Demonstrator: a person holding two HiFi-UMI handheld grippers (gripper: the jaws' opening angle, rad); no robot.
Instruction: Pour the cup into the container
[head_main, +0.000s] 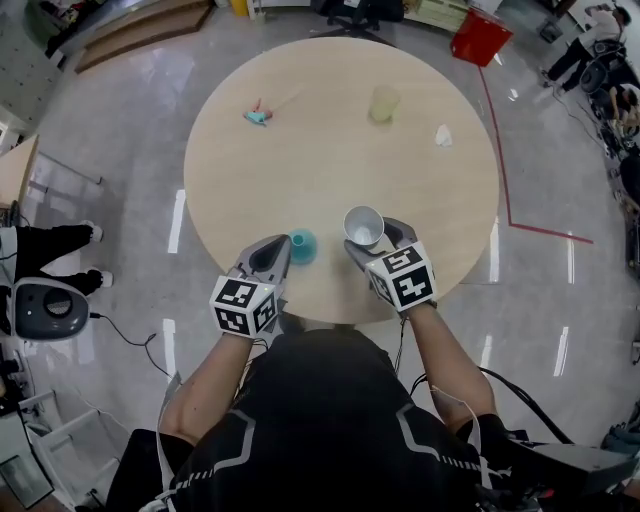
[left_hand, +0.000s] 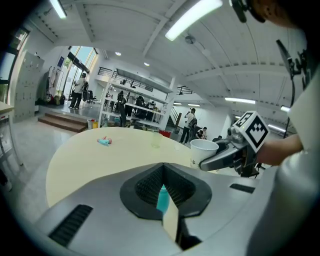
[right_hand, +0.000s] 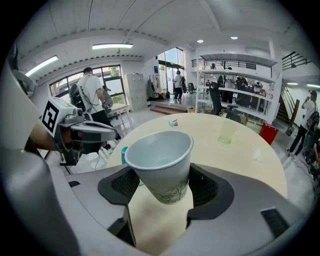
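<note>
My right gripper (head_main: 374, 237) is shut on a white paper cup (head_main: 364, 226), held slightly tilted over the near edge of the round wooden table (head_main: 320, 150). In the right gripper view the cup (right_hand: 160, 160) fills the jaws, and its pale inside shows no clear contents. A small teal container (head_main: 303, 245) sits just left of the cup. My left gripper (head_main: 283, 248) is shut on its rim, and a thin strip of the teal container (left_hand: 163, 197) shows between the jaws. The paper cup (left_hand: 202, 150) appears at the right of the left gripper view.
A translucent yellowish cup (head_main: 384, 103) stands at the far side of the table, with a crumpled white scrap (head_main: 444, 135) to its right. A small teal and pink item (head_main: 258, 115) lies far left. A red bin (head_main: 481, 37) stands on the floor beyond, and people are in the background.
</note>
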